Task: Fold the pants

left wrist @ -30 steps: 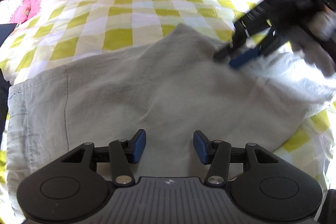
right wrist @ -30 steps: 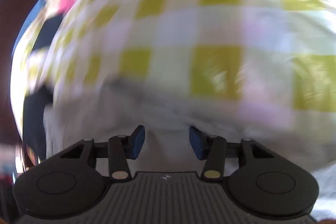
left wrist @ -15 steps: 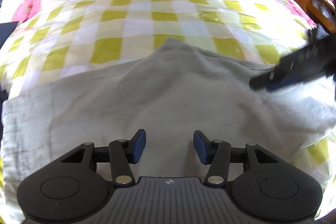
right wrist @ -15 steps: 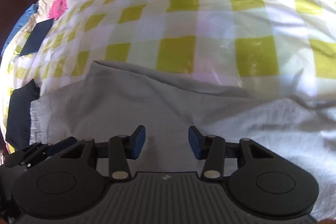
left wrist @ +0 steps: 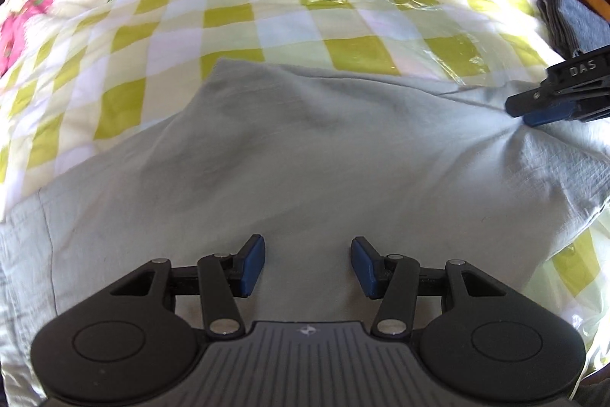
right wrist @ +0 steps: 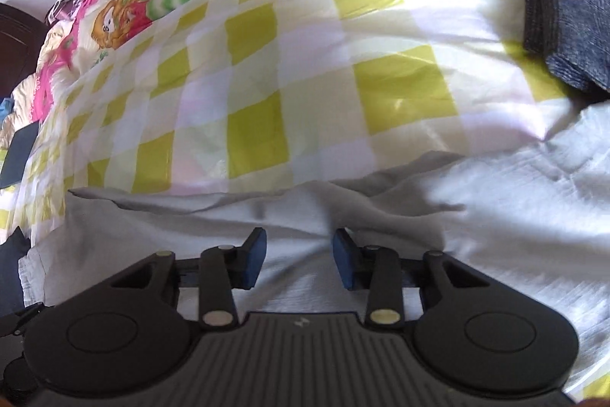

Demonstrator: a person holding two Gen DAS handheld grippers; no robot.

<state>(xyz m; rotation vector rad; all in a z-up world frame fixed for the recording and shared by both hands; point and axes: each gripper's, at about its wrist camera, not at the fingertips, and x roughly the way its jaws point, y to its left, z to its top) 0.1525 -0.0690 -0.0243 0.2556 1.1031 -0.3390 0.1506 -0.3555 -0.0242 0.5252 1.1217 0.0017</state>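
Grey pants (left wrist: 305, 147) are being spread across the bed's (left wrist: 236, 14) near edge, right gripper (right wrist: 299, 254) just narrowing over the far hem fold, nothing pinched; left gripper (left wrist: 308, 264) half-open, empty.

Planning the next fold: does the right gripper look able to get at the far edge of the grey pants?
Probably yes. The right gripper hangs over the grey pants, whose far edge lies just beyond its jaws, which have just been closing without gripping cloth. Nothing lies between.
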